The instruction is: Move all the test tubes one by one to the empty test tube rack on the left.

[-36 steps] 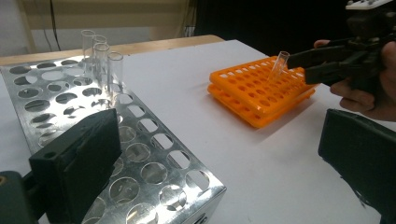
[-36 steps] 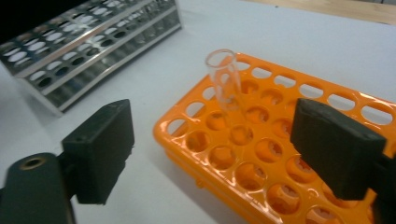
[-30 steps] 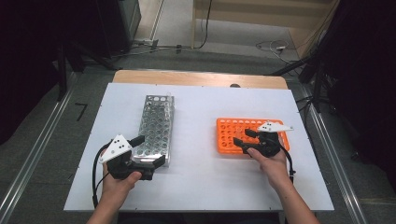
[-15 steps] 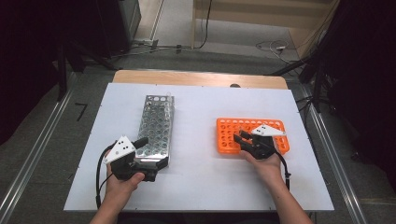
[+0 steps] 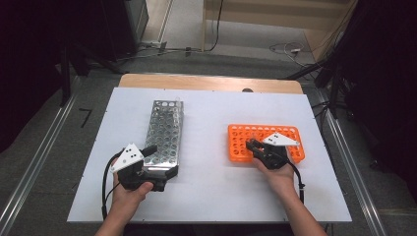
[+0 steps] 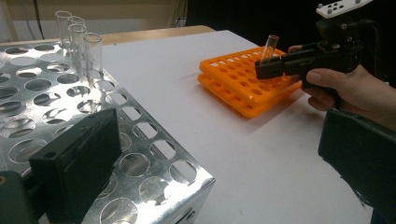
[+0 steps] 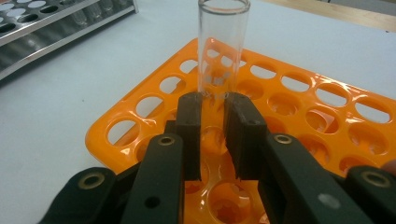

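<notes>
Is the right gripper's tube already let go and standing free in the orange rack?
No: in the right gripper view the right gripper has both jaws pressed against the glass tube, held upright over the orange rack.

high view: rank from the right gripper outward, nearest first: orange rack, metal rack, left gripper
From the right gripper:
1. Orange rack, directly under and beside it, right half of the table.
2. Metal rack, across the bare middle, left of centre.
3. Left gripper, at the metal rack's near end; much the same reach as that rack, so 2 and 3 are a loose call.
</notes>
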`<state>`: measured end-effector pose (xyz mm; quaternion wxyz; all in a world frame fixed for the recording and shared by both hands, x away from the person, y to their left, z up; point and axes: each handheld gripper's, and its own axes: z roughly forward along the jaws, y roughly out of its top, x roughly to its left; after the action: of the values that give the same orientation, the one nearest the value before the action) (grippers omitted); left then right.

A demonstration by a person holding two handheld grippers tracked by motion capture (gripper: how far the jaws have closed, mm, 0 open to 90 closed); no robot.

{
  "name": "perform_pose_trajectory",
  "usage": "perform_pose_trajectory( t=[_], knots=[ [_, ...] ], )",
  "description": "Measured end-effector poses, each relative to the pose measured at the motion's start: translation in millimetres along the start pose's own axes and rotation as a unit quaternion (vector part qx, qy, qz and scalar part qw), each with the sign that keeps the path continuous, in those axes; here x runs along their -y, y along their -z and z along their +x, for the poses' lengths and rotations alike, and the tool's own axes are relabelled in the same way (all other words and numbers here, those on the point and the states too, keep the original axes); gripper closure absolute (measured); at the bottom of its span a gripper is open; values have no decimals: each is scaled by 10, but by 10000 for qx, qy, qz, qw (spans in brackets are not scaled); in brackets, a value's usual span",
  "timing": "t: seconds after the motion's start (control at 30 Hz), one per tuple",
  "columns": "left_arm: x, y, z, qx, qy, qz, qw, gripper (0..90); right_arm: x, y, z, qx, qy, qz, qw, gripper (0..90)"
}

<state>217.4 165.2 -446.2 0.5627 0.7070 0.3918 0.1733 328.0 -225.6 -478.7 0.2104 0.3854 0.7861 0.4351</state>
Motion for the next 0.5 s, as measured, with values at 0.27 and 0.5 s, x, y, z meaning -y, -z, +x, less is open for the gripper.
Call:
perform_pose_trajectory(
  t=[0.27, 0.5],
  knots=[
    [-2, -3, -16, 0, -28, -8, 10000, 0, -17, 37, -42, -71, -134, -133, 9998, 740],
    [-8, -4, -26, -3, -47, -20, 10000, 0, -63, 117, -75, -176, -234, -270, 9992, 740]
  ],
)
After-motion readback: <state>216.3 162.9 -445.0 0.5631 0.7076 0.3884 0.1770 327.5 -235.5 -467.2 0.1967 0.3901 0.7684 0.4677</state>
